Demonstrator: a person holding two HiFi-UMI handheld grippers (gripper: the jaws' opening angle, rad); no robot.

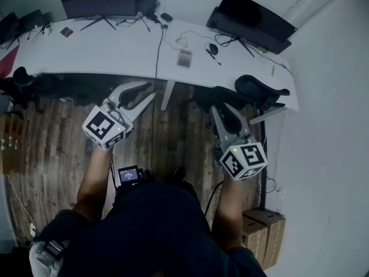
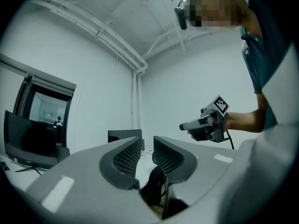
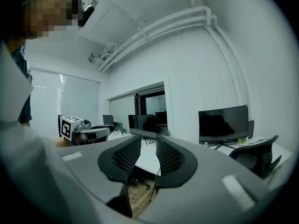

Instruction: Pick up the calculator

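**Entry: both grippers raised over the floor, calculator not yet reached**

I stand back from the white desk (image 1: 104, 53) with a gripper in each hand, both held out over the wooden floor (image 1: 63, 137) and short of the desk's near edge.

Left gripper (image 2: 146, 145): jaws a narrow gap apart, nothing between the ribbed pads (image 2: 122, 157). Through the gap I see only a strip of desk and a dark chair below it. It points up and ahead, slightly toward the middle.

Right gripper (image 3: 148, 146): also a narrow gap, also empty. Through it show desk edge, a hanging cable and floor. It points roughly level across the room, toward the monitors.

Calculator (image 1: 184, 57): a small pale slab lying flat on the desk, near the middle and well apart from both grippers. A dark cable (image 1: 158, 45) runs down the desk to its left and a mouse (image 1: 213, 49) sits to its right; neither touches it. Neither gripper view shows it.

Reading: this looks like a carrying posture, with both tools up and clear of the chairs (image 1: 262, 88) tucked under the desk. The approach has not started.

Judgement on the next move: the calculator lies about midway between my hands, so either could take it. It is thin and flat, so I expect the jaws must widen and come down over its edges. Risk: pushing it along the smooth top instead of gripping it.
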